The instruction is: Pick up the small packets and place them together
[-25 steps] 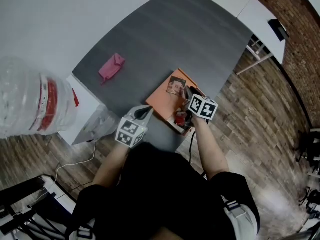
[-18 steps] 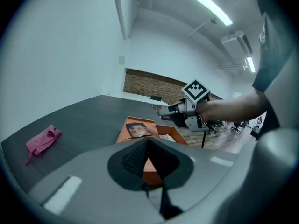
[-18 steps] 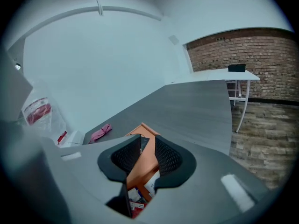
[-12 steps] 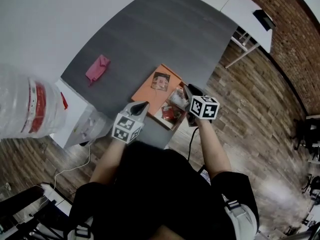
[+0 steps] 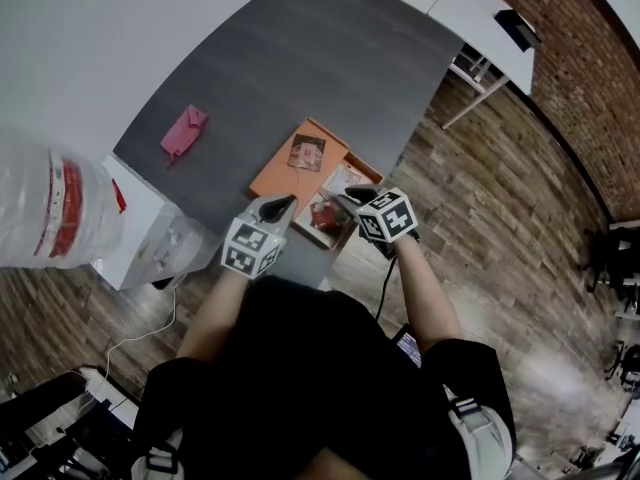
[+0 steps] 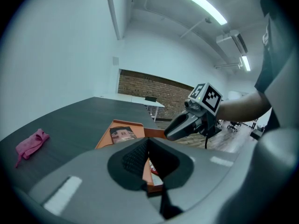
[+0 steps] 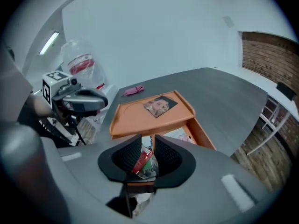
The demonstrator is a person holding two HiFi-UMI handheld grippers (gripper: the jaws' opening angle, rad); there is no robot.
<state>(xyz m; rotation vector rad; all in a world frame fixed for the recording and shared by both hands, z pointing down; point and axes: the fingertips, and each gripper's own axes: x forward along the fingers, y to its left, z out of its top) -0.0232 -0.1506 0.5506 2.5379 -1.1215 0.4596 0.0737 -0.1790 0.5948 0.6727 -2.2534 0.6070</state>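
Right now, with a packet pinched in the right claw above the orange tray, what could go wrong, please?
The right claw grips the crumpled packet by only part of it, so it may slip out. The orange tray sits near the table edge; a dropped packet might fall to the floor. The left claw hovers close and could bump it.

Cool, even light falls from ceiling strip lamps [image 6: 202, 4], and shadows on the tabletop [image 5: 330, 78] are faint. Every view bends toward its edges, with dark corners in both gripper views. The left hand-held gripper [image 6: 148, 143] looks soft up close.
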